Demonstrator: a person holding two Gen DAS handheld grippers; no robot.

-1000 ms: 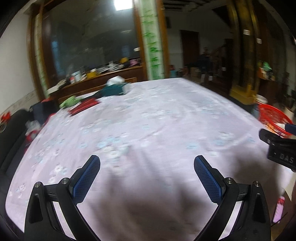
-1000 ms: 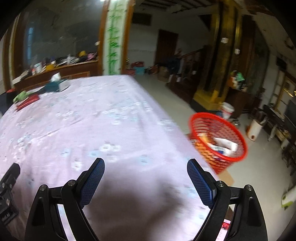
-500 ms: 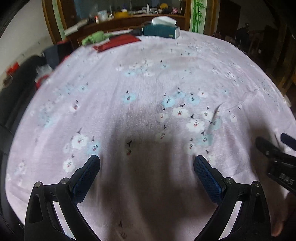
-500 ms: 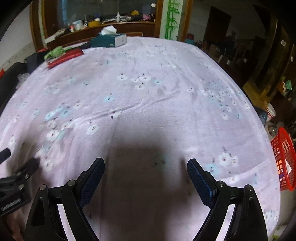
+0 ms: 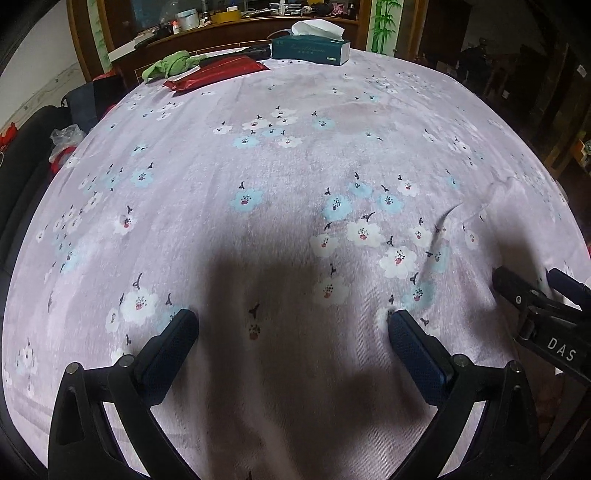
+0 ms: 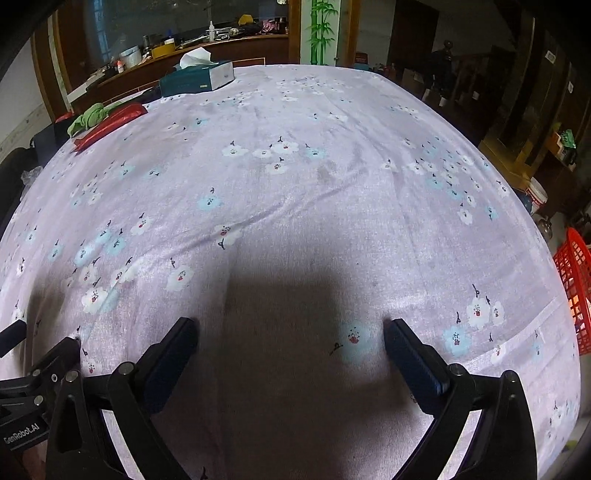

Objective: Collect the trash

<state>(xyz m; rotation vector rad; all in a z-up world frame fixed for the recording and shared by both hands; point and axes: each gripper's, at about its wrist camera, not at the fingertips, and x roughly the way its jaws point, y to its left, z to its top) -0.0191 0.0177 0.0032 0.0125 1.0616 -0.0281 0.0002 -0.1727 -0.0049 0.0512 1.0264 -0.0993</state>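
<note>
Both the left gripper [image 5: 291,332] and right gripper [image 6: 290,341] are hovering spread wide, empty, over the flowered table [image 5: 295,166]; the red trash basket [image 6: 574,291] is sitting at the right wrist frame's right edge, well apart.

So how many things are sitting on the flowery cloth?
3, all at the far edge: tissue box, red packet and green cloth partly over it. More may be hidden.

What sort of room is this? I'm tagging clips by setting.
Likely a lived-in home dining or living room: a table with a floral tablecloth, a tissue box, a cluttered wooden sideboard behind, and a red basket on the floor.
</note>
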